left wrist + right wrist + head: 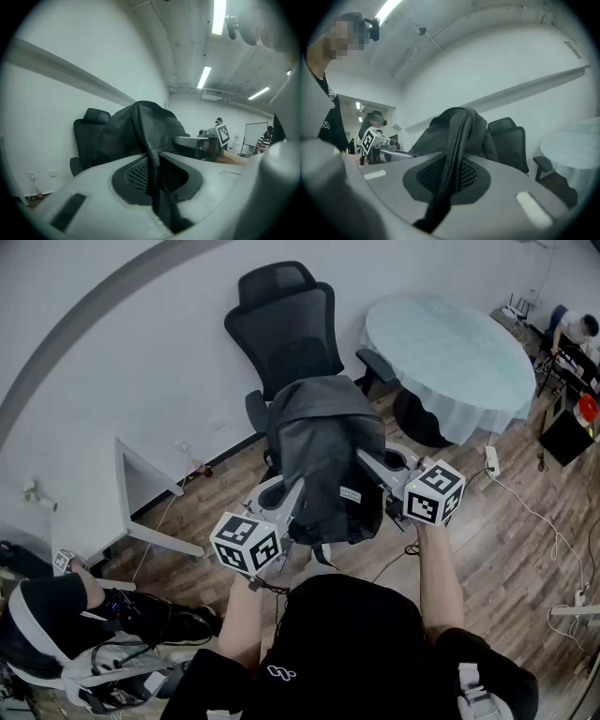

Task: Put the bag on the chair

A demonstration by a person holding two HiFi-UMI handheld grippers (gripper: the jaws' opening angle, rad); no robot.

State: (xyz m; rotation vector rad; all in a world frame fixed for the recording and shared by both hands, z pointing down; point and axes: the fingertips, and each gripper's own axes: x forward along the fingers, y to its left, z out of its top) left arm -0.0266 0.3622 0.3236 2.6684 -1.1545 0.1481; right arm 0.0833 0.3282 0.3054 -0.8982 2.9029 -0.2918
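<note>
The left tongs and the right tongs each pinch a strap of the dark bag, holding it up in front of the black chair.

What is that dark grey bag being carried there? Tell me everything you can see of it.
The dark grey fabric backpack hangs upright in the air, bulging, in front of the black office chair. The left gripper is clamped on one woven strap, the right gripper on a second woven strap. A small pale label sits low on the side facing the person, and loose strap ends dangle beneath.
</note>
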